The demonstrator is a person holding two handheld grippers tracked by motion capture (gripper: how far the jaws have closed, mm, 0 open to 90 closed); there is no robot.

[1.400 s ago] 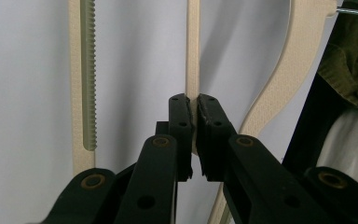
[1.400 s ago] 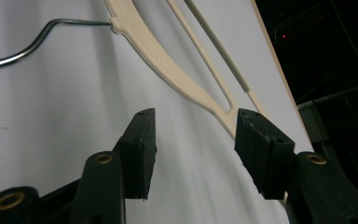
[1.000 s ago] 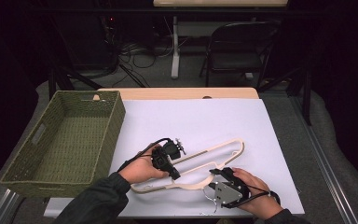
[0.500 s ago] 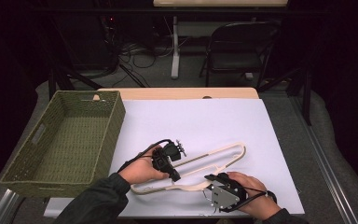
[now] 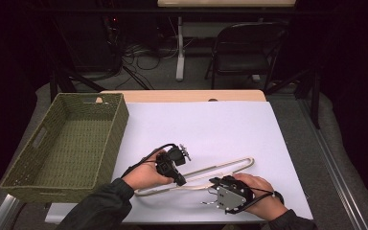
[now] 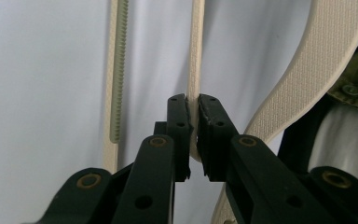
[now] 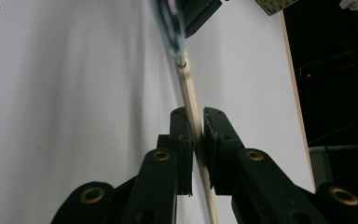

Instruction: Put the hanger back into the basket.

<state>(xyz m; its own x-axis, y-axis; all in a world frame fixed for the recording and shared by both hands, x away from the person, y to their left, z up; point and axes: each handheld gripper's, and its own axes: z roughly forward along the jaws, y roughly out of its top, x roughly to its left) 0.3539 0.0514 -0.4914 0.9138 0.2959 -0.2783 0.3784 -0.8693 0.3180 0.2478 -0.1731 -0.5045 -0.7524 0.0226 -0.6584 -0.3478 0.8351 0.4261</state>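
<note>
In the high view a cream hanger [image 5: 199,175] lies on the white sheet [image 5: 211,129] near the front edge, right of the green basket [image 5: 62,143]. The left gripper [image 5: 178,179] pinches its upper bar, and the right gripper [image 5: 215,184] meets it near its right end. In the left gripper view the left gripper [image 6: 193,122] is clamped on a thin cream bar of the hanger [image 6: 196,60]. In the right gripper view the right gripper [image 7: 196,128], jaws having just been closing, presses on the hanger's slim bar [image 7: 189,88].
</note>
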